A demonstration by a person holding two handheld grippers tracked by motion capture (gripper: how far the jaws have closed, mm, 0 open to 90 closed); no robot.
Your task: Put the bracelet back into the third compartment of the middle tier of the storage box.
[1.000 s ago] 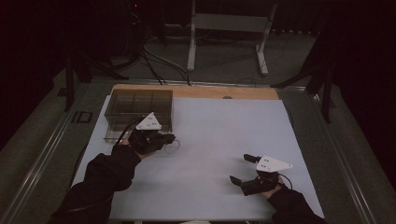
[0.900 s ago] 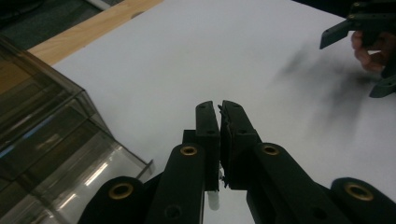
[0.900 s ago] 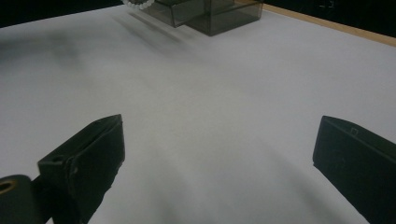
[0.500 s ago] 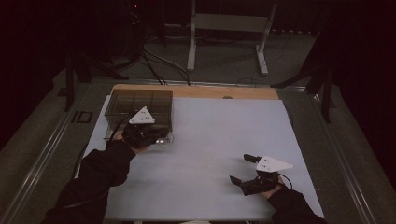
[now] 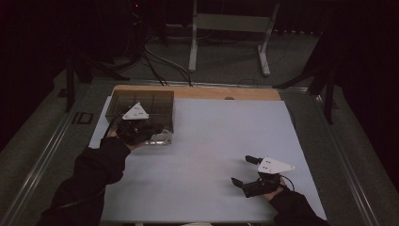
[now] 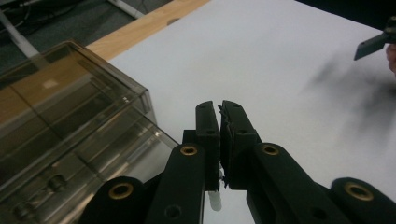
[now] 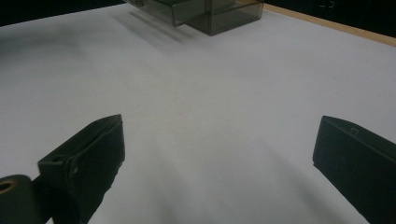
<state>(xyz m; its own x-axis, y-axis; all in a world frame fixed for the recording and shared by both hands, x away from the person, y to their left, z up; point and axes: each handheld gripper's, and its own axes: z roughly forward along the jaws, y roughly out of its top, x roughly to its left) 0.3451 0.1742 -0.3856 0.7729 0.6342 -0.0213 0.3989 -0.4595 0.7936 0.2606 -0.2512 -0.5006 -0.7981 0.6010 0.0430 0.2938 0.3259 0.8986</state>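
Note:
A smoky clear box [image 5: 150, 100] stands at the table's back left, with a clear drawer [image 5: 162, 137] sticking out of its front. My left gripper [image 5: 156, 129] hovers over that drawer, jaws pointing right. In the left gripper view the left gripper [image 6: 220, 105] is shut, and a small white piece [image 6: 214, 203] pokes out low between the jaws; the box [image 6: 56, 93] and drawer [image 6: 107, 158] lie to its left. My right gripper [image 5: 240, 169] rests near the front right, open with nothing between its jaws, as the right gripper view [image 7: 219, 126] confirms.
A white mat [image 5: 211, 141] covers the table, and a wooden strip [image 5: 211, 92] runs along its far edge. Behind the table are a metal stand [image 5: 226, 28] and cables on the dark floor. A metal rail [image 5: 42, 155] runs along the left.
My left gripper has moved back and to the left, from in front of the box to over its drawer, staying shut. The right gripper has not moved.

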